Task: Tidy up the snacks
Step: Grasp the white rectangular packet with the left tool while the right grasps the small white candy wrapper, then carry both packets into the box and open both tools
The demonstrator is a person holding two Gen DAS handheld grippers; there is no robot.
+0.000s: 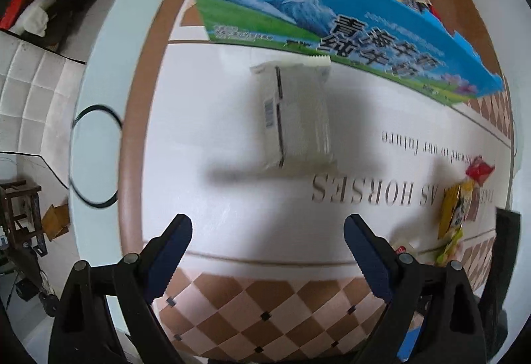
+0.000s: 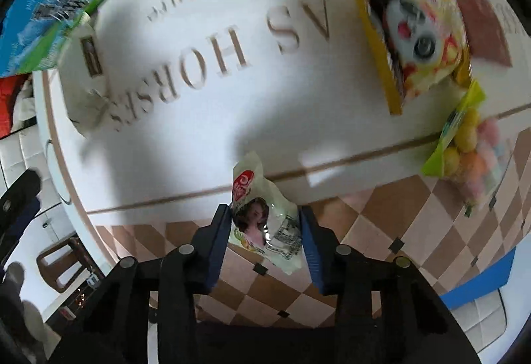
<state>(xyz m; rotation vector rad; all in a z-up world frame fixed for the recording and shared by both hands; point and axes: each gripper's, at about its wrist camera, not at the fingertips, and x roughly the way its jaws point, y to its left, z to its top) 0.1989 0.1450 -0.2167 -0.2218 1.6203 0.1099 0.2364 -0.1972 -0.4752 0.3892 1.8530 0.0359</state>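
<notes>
The right hand-held gripper (image 2: 265,224) is clenched on a small white snack packet (image 2: 262,218) just above the worktop (image 2: 186,165). The left hand-held gripper (image 1: 267,233) hangs released (jaws wide), with a white wrapped pack (image 1: 295,118) lying ahead of its fingertips, near the blue carton (image 1: 332,29) of snacks.

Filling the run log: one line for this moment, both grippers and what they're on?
left gripper: open, above white packet | right gripper: shut on small white snack packet | blue box: holds snacks
</notes>
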